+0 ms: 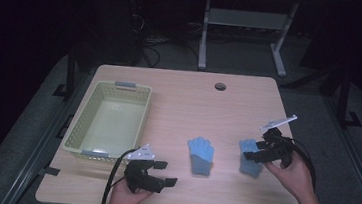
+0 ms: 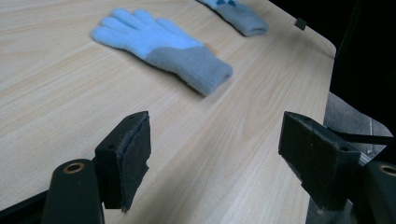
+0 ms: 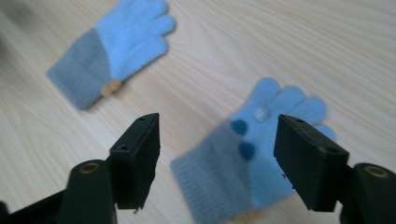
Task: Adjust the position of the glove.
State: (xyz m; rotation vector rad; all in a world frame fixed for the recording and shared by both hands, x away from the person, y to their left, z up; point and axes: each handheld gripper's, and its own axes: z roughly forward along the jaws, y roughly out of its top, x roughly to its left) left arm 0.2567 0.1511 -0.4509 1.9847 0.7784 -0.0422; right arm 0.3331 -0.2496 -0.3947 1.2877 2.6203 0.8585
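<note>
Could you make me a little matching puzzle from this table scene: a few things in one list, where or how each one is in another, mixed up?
Things:
1. basket
2. middle glove
3. right gripper
4. left gripper

Places or states:
a. open, low over the dotted glove
b. empty, at the table's left side
c. open, over bare wood at the near edge
d. flat on the wood between the two grippers

Pairs: 1-b, 2-d, 3-a, 4-c
</note>
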